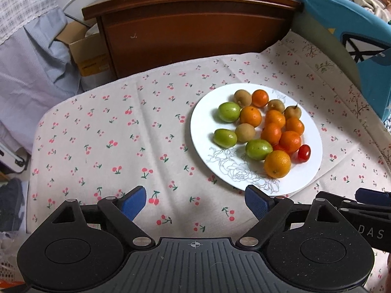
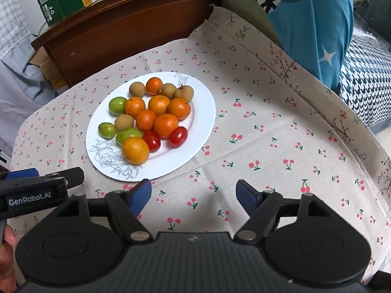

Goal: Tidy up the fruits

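a white plate (image 2: 200, 112) sits on a cherry-print tablecloth (image 2: 268, 134), heaped with oranges (image 2: 135, 150), green fruits (image 2: 117, 105), brown fruits (image 2: 124, 122) and cherry tomatoes (image 2: 178, 136) — all touching. the left gripper (image 1: 195, 201) and right gripper (image 2: 193, 194) hover near the plate's edge, both spread wide and holding nothing.

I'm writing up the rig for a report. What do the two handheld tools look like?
Both match: a matte black body with a ribbed dark grey centre plate, two round black discs, silver pivot pins and black linkage arms ending in blue ribbed pads. The left tool shows white "GenRobot.AI" lettering on its side in the right wrist view; the right tool shows pale "DAS" letters in the left wrist view. No cables or sleeves are visible.
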`<state>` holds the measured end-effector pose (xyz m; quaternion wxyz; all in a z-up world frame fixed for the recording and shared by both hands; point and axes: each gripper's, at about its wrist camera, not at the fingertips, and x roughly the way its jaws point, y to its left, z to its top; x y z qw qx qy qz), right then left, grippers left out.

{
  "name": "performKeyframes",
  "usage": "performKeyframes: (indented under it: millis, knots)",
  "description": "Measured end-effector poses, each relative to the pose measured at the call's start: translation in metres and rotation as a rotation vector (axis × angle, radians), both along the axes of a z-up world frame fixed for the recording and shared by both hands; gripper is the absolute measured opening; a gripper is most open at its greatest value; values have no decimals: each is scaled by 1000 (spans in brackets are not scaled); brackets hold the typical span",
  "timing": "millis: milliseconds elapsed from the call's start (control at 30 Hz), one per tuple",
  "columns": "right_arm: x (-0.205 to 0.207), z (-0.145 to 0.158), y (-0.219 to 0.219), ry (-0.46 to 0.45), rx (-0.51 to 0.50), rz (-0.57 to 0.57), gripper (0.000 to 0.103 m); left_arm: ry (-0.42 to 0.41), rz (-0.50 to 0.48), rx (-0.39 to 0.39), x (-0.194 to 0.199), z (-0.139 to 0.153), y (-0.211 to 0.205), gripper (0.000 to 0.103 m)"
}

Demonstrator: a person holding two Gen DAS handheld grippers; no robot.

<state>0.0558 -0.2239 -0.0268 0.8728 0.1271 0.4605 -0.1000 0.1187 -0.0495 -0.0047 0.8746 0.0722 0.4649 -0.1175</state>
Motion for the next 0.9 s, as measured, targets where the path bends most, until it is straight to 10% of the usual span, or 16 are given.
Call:
performKeyframes:
  millis: [900]
  knots:
    - [5,-4,6,26,-66,16,81,-7,4,55,1,-6,-13,89]
